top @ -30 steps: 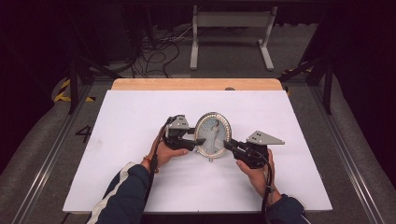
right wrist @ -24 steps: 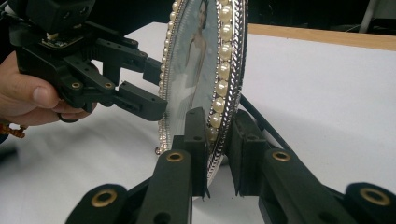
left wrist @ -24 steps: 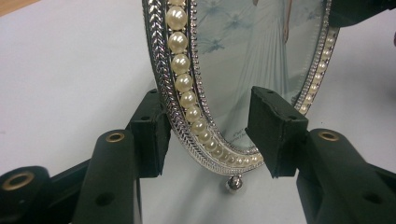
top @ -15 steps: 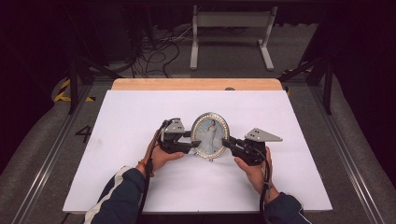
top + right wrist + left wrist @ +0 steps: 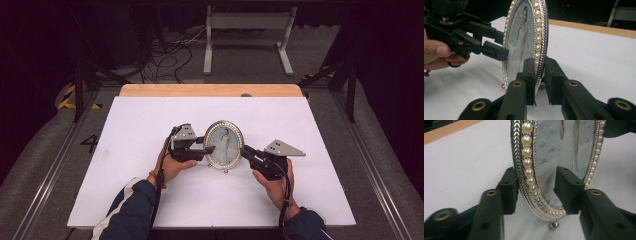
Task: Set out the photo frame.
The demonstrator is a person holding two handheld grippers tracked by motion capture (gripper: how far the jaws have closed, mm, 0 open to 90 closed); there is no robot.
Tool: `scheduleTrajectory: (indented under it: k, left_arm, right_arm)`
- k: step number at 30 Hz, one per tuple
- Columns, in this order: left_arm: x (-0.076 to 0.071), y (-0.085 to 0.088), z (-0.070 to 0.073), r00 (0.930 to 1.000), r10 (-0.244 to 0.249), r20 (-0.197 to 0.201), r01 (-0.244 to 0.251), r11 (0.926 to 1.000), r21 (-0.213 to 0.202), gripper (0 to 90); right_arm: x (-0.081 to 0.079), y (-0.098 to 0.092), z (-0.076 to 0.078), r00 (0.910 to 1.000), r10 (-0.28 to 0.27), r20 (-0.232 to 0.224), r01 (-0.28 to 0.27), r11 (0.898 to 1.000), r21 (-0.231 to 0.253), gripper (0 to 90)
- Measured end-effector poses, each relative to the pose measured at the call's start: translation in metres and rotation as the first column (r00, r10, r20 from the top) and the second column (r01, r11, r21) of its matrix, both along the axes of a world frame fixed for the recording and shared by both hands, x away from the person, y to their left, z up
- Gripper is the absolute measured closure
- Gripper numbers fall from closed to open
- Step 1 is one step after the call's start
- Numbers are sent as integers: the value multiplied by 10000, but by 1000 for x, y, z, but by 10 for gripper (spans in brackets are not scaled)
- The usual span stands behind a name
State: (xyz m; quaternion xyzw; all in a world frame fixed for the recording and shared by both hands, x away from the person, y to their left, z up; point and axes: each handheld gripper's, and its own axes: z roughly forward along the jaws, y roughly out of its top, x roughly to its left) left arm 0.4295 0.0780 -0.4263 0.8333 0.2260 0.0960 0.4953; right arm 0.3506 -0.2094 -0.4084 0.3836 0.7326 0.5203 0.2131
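Standing upright near the middle of the white table [image 5: 150, 190], the oval picture frame [image 5: 223, 144] sits between my two grippers. My right gripper [image 5: 539, 75] pinches its pearl rim from the right. My left gripper [image 5: 536, 191] straddles the left rim, one pad behind it, the other off the glass, jaws just closing.

A white table [image 5: 150, 200] with a wooden strip [image 5: 210, 90] at 12 o'clock stands on grey floor [image 5: 40, 165]. Cables [image 5: 170, 55] lie at 11; a white stand [image 5: 247, 25] at 12. Dark room.
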Motion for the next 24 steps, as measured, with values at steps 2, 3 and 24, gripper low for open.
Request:
scheduleTrajectory:
  k: [2, 3, 24]
  left_arm:
    - [0, 1, 0, 9999, 89, -86, -88, 9999, 84, 598]
    - [0, 1, 0, 9998, 91, -158, -91, 10000, 27, 609]
    - [-14, 10, -2, 9990, 394, -196, -390, 9991, 194, 674]
  right_arm:
    - [0, 0, 0, 10000, -23, -24, 23, 10000, 8, 814]
    - [0, 0, 0, 10000, -29, 15, 29, 10000, -5, 821]
    - [11, 5, -2, 9996, -270, 34, 270, 9996, -50, 817]
